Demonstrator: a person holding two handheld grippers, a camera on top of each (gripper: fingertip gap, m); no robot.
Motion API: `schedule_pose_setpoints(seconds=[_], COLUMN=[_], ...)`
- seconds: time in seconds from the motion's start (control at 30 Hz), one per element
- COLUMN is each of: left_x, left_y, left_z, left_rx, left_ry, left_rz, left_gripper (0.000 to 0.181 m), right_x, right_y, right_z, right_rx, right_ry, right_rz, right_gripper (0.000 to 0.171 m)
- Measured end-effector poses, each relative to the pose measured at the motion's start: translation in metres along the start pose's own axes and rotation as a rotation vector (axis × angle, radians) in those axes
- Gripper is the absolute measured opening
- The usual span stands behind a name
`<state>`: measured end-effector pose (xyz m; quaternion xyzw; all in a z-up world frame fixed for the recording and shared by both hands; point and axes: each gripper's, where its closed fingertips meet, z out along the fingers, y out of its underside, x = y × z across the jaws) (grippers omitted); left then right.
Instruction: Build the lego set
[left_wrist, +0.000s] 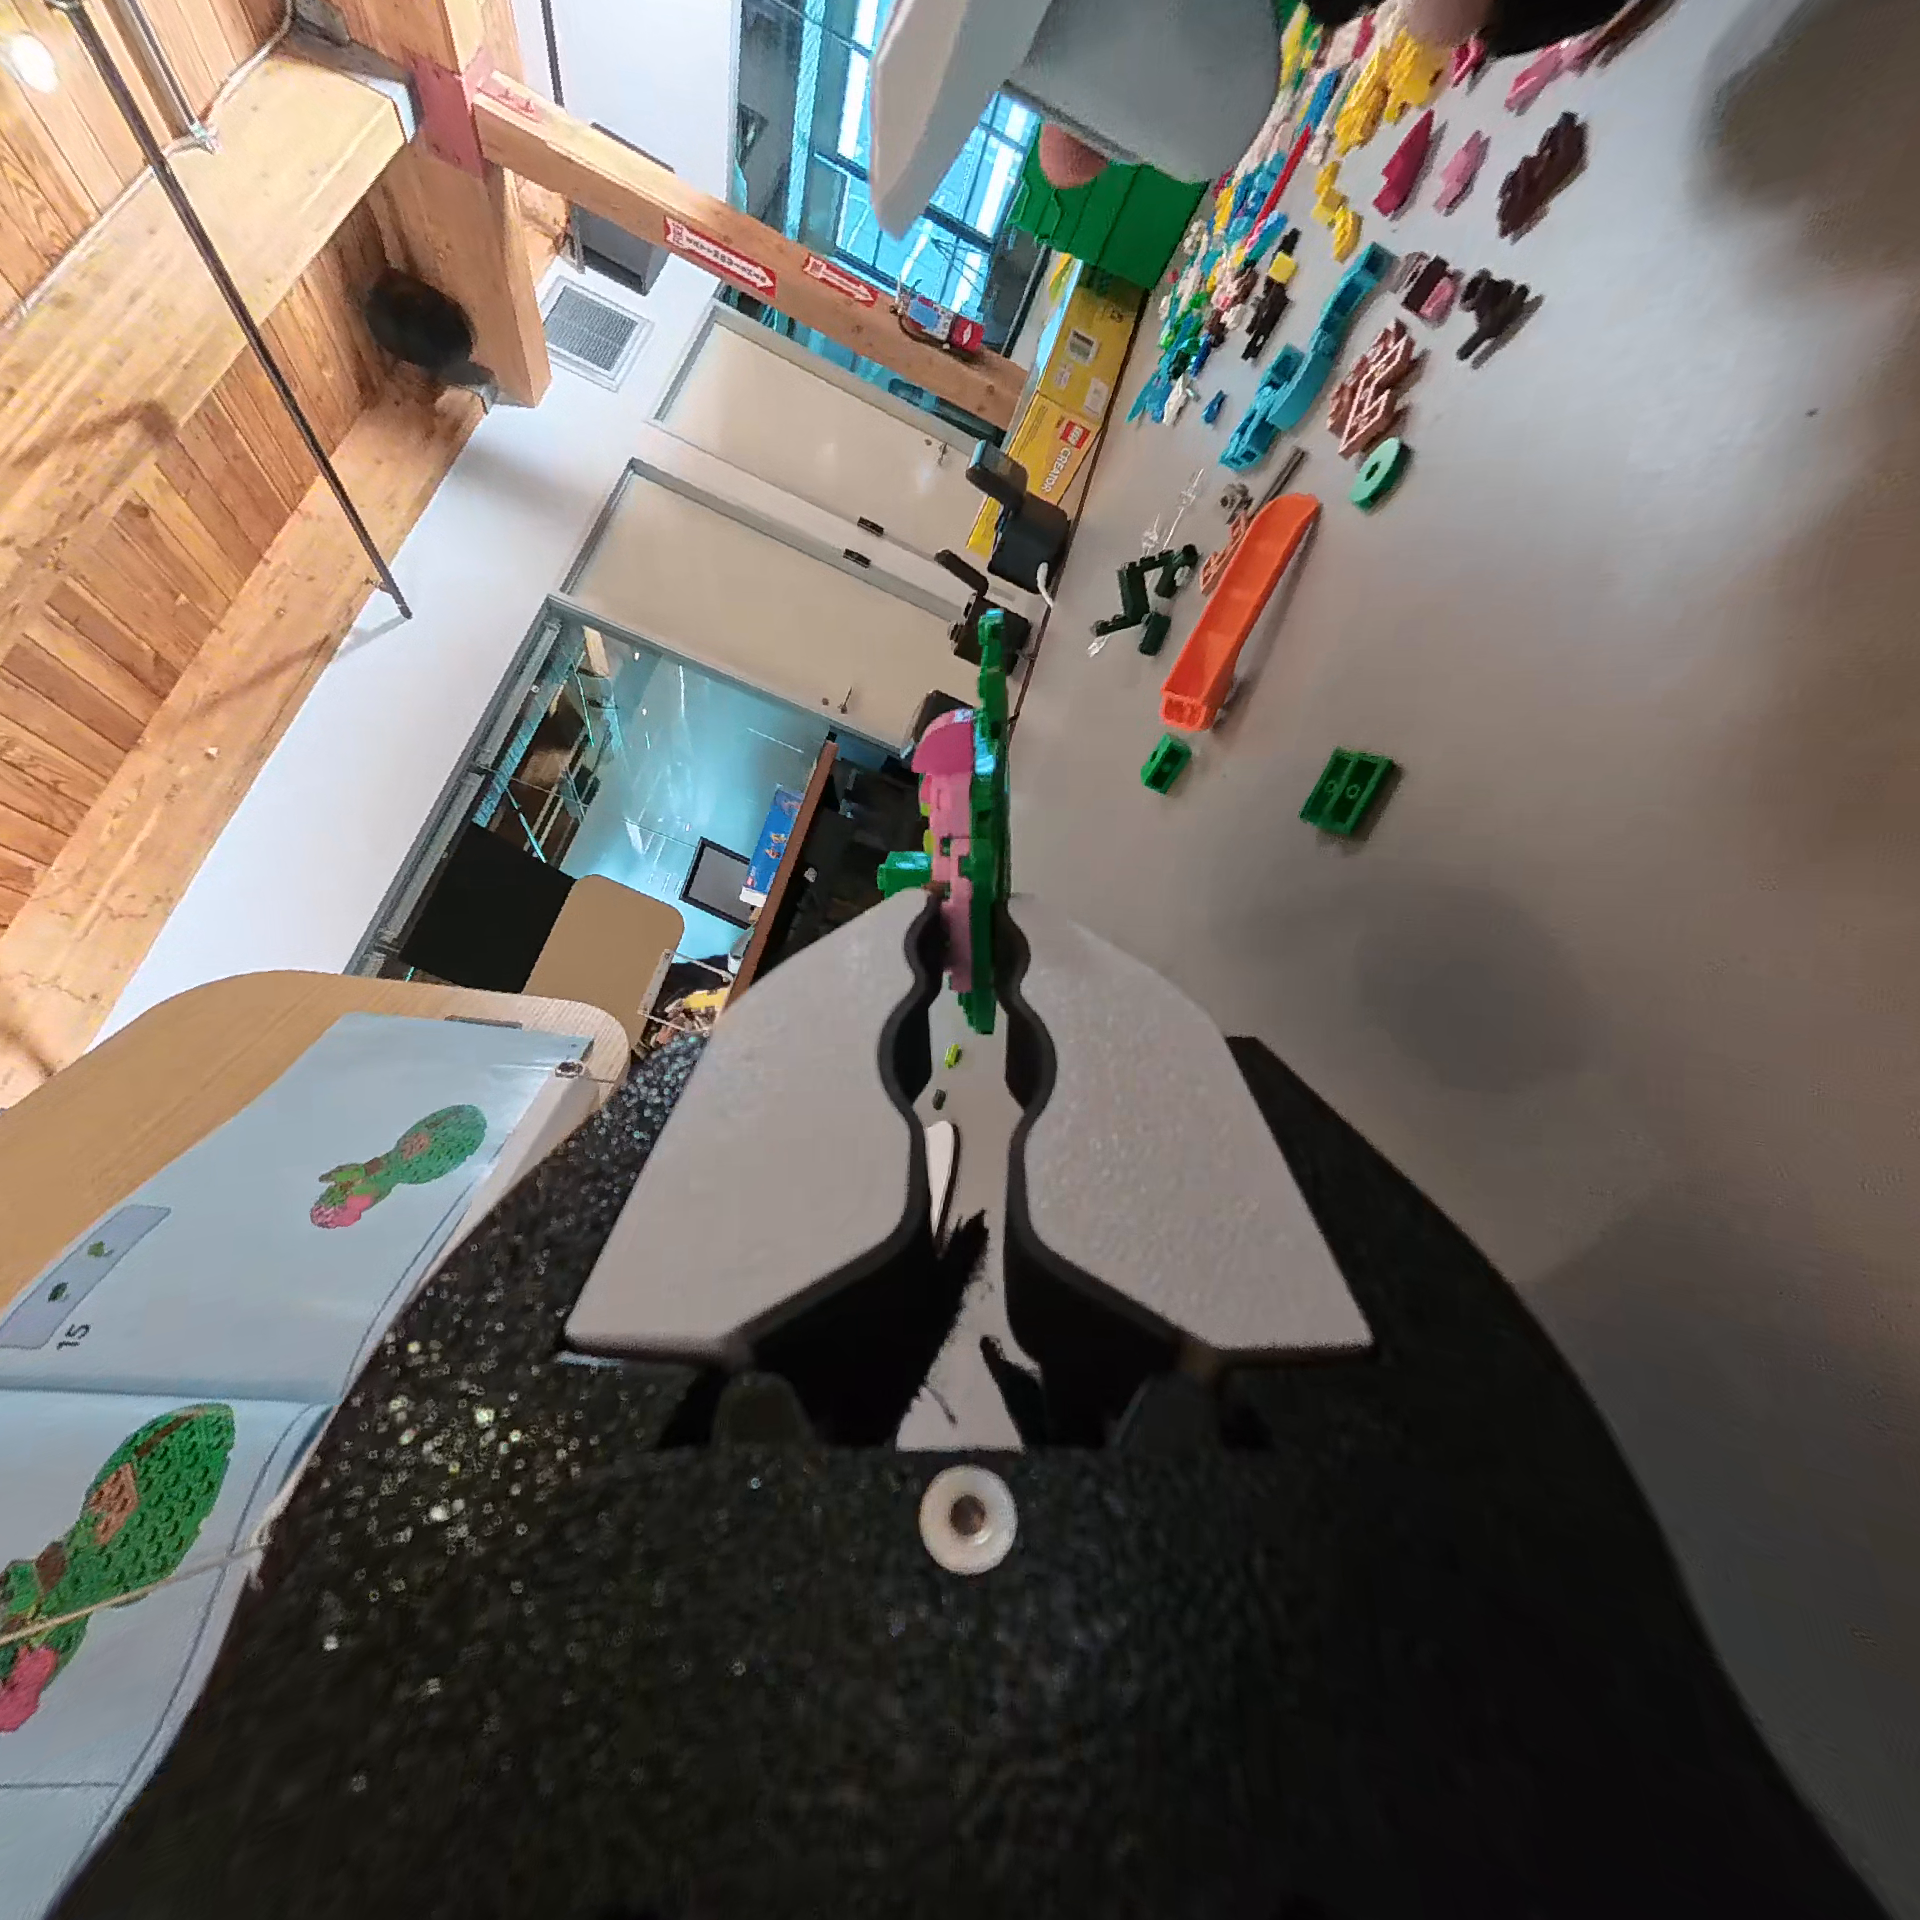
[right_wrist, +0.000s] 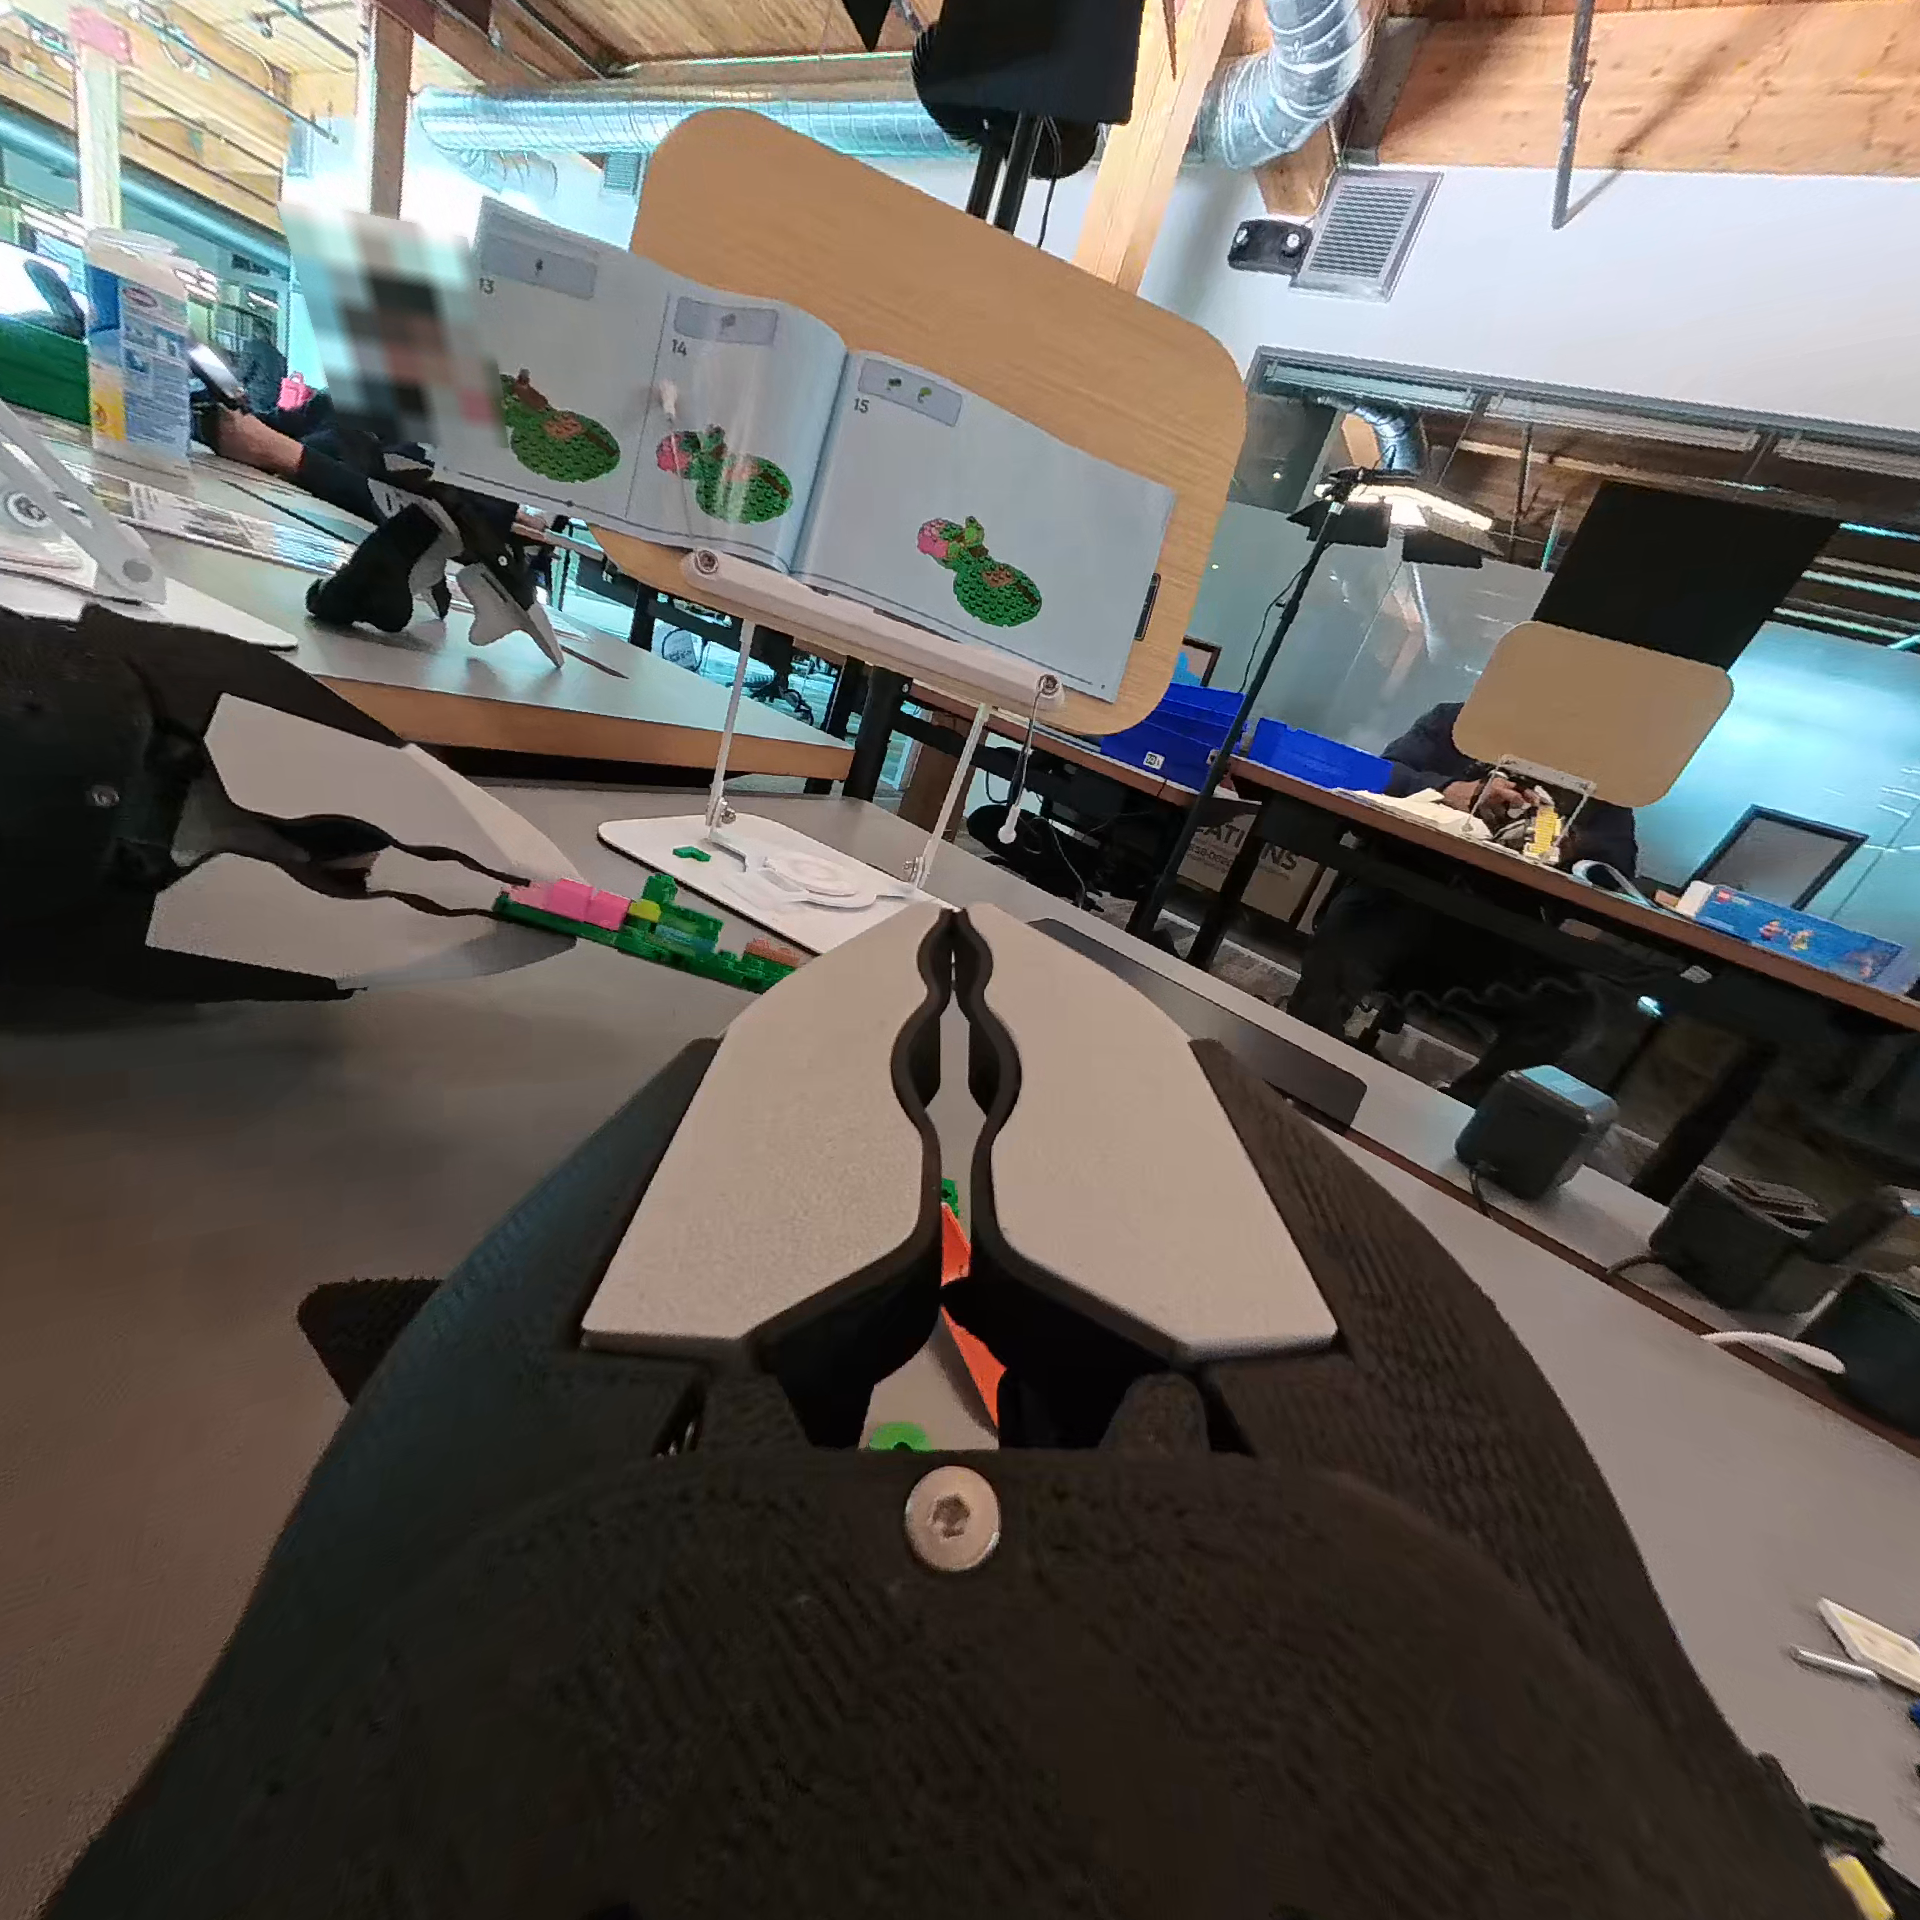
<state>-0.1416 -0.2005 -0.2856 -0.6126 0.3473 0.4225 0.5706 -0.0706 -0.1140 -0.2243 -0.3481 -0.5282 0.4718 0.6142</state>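
My left gripper is rolled on its side and shut on the lego build, a green plate carrying pink and green bricks, seen edge-on and held off the grey table. In the right wrist view the left gripper comes in from the left and holds the build low over the table. My right gripper is shut, with nothing visible between its tips, just right of the build. An orange tool shows through the gap below its fingers. The right gripper's blurred grey finger shows at the top of the left wrist view.
Loose pieces lie on the table: an orange tool, green bricks, teal curved parts and a mixed pile. An open instruction booklet stands on a stand behind the build. Dark boxes sit at the right. The left gripper's tips are roughly 12 centimeters from the right gripper's.
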Motion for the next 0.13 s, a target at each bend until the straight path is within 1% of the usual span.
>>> schedule_pose_setpoints(seconds=[0.13], left_x=[-0.0005], left_y=[0.0006], left_z=[-0.0002], left_rx=[-0.001], left_ry=[-0.002], left_rz=[0.001], left_gripper=[0.009], right_x=[-0.0022], right_y=[0.0002], right_z=[0.0003], right_rx=[0.0], right_ry=[0.003], right_rz=[-0.053], right_gripper=[0.0])
